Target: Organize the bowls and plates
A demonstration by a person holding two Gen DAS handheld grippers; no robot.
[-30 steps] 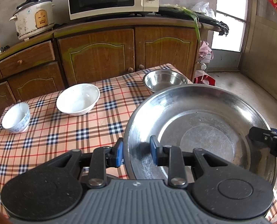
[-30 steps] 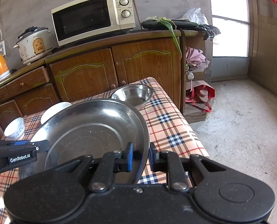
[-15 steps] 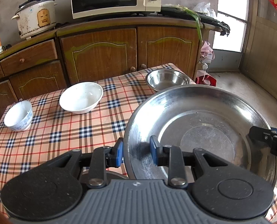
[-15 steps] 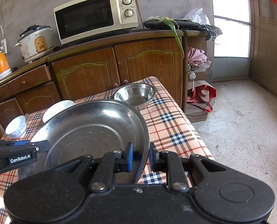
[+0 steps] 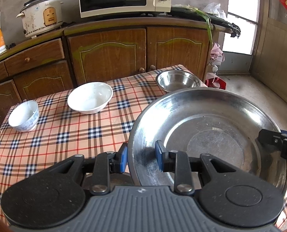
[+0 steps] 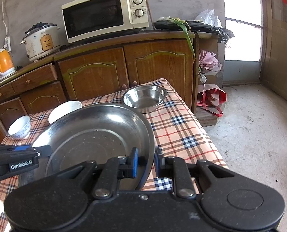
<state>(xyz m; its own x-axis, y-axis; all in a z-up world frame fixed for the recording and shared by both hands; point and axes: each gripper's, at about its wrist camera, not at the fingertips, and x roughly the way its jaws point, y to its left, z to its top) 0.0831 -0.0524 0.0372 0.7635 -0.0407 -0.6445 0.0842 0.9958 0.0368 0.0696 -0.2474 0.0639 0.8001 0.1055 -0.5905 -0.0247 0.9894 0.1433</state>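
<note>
We see a shiny silver steel plate with grey scuffs across its flat middle. Beyond it sits a smaller silver steel bowl. The cloth on the counter is peach-pink plaid, crossed by red and tan lines with navy-and-white checks. On it stand a plain white bowl and, further left, a small white bowl with a faint blue pattern outside. The left tool and right tool are black with blue pads. Behind, the cabinets are reddish-brown wood, the microwave cream with a black door, the rice cooker white, the kettle orange.
</note>
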